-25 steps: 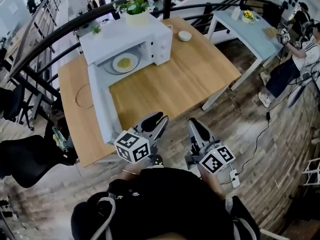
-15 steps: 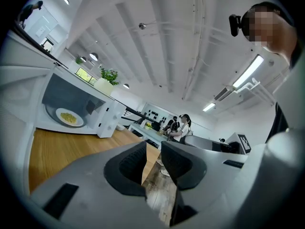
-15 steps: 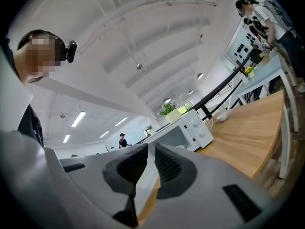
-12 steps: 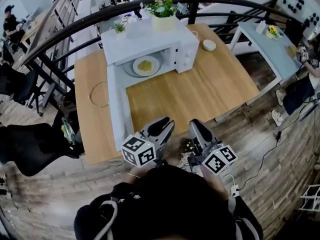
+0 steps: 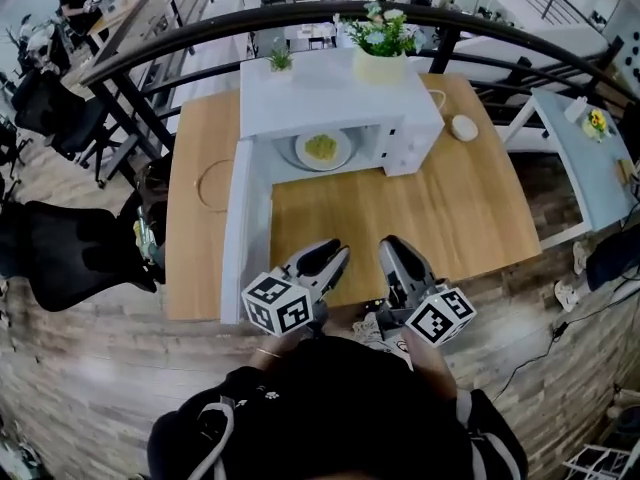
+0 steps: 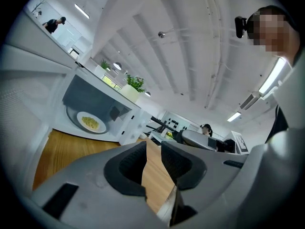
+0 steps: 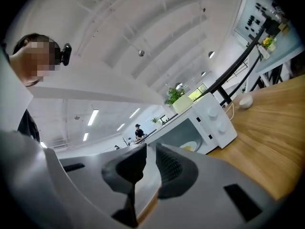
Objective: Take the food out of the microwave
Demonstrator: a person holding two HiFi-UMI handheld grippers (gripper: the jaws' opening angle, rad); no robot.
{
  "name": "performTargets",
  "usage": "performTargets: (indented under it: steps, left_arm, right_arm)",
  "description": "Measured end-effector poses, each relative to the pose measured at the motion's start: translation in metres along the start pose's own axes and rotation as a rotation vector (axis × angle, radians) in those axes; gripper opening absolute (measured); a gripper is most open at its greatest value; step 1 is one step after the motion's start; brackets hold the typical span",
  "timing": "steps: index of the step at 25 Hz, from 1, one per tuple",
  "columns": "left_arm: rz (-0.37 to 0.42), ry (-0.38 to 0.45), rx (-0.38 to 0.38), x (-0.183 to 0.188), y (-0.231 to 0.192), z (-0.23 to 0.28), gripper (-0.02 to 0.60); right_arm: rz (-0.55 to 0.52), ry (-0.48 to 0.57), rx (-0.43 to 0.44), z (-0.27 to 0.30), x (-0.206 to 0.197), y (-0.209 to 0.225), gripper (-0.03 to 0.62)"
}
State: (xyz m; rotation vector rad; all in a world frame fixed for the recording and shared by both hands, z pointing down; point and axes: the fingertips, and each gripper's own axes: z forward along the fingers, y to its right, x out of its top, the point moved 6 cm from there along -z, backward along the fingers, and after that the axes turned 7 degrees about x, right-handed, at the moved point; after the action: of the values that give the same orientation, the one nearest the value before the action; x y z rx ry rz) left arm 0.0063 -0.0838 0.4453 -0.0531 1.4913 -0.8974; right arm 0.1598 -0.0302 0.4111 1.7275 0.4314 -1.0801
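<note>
A white microwave [image 5: 340, 103] stands at the back of the wooden table [image 5: 450, 218], its door [image 5: 245, 233] swung wide open to the left. Inside it a white plate of yellow food [image 5: 322, 149] rests on the turntable. My left gripper [image 5: 318, 264] and right gripper [image 5: 402, 268] hover side by side at the table's front edge, well short of the microwave. The left gripper view shows the left gripper [image 6: 153, 146] slightly open and empty, with the plate [image 6: 89, 123] far ahead. The right gripper [image 7: 150, 150] has a narrow empty gap, and the plate [image 7: 190, 147] is distant.
A potted plant [image 5: 380, 40] sits on top of the microwave, and a small white dish [image 5: 463, 126] lies to its right. A black railing [image 5: 300, 16] curves behind the table. A black chair [image 5: 60, 253] stands at the left, a pale blue table [image 5: 590, 163] at the right.
Both grippers have come up to the table's front edge, and the microwave now sits nearer the middle of the head view. The jaws look the same.
</note>
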Motion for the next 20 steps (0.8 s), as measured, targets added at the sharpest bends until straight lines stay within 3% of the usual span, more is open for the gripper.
performTargets:
  steps: [20]
  left_arm:
    - [-0.100, 0.167, 0.382, 0.020, -0.025, 0.059, 0.075]
  right_arm:
    - [0.182, -0.141, 0.197, 0.044, 0.047, 0.121, 0.083]
